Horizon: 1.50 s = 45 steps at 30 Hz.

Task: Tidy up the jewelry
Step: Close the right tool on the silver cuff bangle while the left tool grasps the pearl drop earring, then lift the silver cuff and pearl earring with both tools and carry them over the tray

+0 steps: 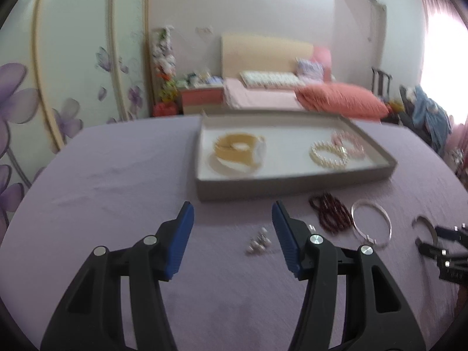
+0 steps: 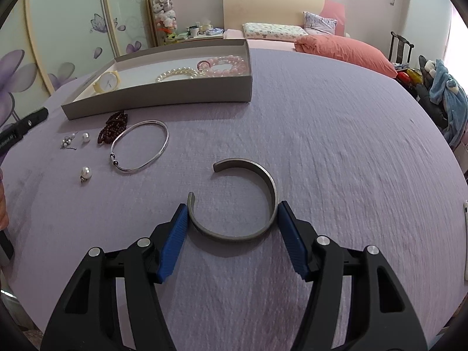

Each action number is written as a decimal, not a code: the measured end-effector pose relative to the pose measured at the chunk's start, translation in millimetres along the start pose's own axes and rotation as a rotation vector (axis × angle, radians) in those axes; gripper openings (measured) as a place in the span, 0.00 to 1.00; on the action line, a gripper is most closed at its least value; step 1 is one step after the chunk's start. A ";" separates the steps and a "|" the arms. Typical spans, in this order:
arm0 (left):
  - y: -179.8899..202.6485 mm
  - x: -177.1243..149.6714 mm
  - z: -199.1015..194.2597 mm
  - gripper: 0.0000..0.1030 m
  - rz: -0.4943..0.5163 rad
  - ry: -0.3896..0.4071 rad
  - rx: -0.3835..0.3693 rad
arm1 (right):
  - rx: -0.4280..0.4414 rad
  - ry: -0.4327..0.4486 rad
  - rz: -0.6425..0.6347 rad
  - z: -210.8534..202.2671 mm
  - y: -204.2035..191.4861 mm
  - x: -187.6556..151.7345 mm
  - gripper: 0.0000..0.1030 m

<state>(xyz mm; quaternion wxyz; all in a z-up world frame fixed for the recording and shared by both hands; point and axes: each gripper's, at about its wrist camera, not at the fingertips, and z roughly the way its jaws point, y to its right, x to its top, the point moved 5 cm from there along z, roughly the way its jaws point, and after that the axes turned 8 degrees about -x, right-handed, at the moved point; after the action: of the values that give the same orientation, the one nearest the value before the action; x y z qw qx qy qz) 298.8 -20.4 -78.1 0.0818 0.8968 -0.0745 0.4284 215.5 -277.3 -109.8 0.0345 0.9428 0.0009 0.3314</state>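
A lilac cloth [image 2: 336, 134] covers the near surface. At the far wall stands a bed [image 2: 263, 33] with a cream headboard [image 2: 272, 3] and a coral pillow [image 2: 345, 49]. Flower-painted wardrobe doors [image 2: 67, 29] fill the left, and bright window light [image 1: 447, 44] comes from the right.

2 wrist fisheyes, low over lilac cloth [image 2: 321, 134], facing bed, both sharing grey tray [image 1: 292, 187] and loose bracelets

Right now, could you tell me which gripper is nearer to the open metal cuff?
Right. The right gripper brackets the metal cuff; the left gripper hovers by the earrings.
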 end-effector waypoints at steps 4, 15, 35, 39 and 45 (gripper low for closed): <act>14.1 -8.2 15.1 0.49 0.040 -0.090 -0.032 | 0.000 -0.001 0.000 0.1 0.2 0.6 0.60; 22.2 -23.9 47.9 0.33 0.012 -0.229 -0.051 | 0.005 0.001 -0.003 -1.5 -1.1 1.3 0.61; 5.2 -17.9 30.6 0.08 -0.023 -0.173 -0.045 | 0.016 -0.013 -0.024 3.4 -3.9 8.1 0.69; 4.3 -18.2 29.5 0.08 -0.026 -0.170 -0.049 | 0.017 -0.012 -0.035 6.6 -5.0 11.6 0.71; 3.7 -18.3 26.3 0.08 -0.025 -0.158 -0.051 | 0.024 -0.004 -0.016 5.3 -1.7 10.7 0.62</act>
<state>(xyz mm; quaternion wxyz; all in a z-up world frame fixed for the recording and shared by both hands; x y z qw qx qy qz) 306.5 -28.4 -108.4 0.1038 0.9264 -0.0802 0.3531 227.2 -275.7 -107.3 0.0258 0.9438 0.0124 0.3294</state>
